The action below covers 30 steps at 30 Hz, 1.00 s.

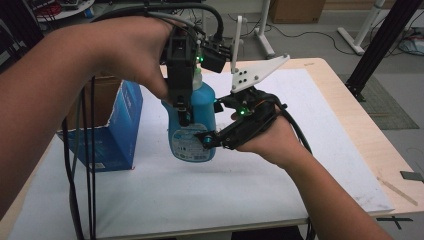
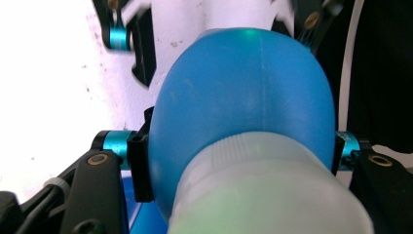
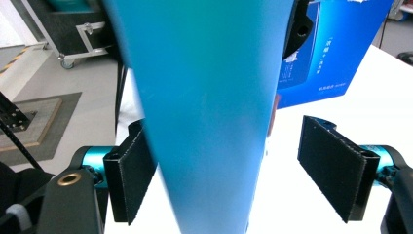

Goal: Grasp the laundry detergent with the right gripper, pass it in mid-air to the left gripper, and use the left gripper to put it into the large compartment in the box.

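— Where's the bottle (image 1: 192, 125)?
— Upright over the table (image 1: 300, 165), beside the blue box (image 1: 112, 130). Left claw (image 1: 181, 107) clamps its shoulder from above.
— And the right claw (image 3: 234, 170)?
— Spread apart around the body, one pad clear.

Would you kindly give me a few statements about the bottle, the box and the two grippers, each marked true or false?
1. The left gripper is clamped on the blue bottle. True.
2. The bottle lies flat on the table. False: it stands upright on the white mat.
3. The right gripper squeezes the bottle from both sides. False: one of its fingers stands clear of it.
4. A blue box stands to the left of the bottle in the high view. True.
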### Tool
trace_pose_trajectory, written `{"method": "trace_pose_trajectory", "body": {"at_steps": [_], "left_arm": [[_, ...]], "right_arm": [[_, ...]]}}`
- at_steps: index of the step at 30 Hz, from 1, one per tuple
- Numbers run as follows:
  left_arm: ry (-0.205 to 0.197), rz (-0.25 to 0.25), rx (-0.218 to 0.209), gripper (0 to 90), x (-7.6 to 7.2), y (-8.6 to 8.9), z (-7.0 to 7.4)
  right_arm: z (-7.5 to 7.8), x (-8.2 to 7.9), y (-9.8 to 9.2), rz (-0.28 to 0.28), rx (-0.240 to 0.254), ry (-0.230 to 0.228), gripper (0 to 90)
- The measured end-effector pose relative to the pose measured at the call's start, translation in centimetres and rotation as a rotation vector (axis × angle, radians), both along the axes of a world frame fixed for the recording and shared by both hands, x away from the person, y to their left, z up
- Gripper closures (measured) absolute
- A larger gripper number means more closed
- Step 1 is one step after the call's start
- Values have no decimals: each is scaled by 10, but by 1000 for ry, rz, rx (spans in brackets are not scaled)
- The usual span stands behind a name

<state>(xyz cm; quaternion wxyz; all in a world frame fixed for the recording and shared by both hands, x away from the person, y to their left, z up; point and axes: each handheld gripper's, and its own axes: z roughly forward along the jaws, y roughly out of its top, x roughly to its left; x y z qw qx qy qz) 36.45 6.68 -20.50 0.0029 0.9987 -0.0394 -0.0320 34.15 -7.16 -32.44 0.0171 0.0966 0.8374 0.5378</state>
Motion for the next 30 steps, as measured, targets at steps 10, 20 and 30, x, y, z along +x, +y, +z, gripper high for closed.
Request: {"method": "trace_pose_trajectory", "body": {"at_steps": [10, 20, 30], "left_arm": [[-21, 62, 17, 376, 8, 13, 9], [-14, 136, -9, 376, 15, 29, 28], [-43, 290, -65, 376, 19, 65, 78]], "right_arm": [[14, -1, -21, -4, -52, -17, 124], [27, 2, -41, -34, -126, 2, 33], [33, 8, -57, -15, -333, 6, 5]]}}
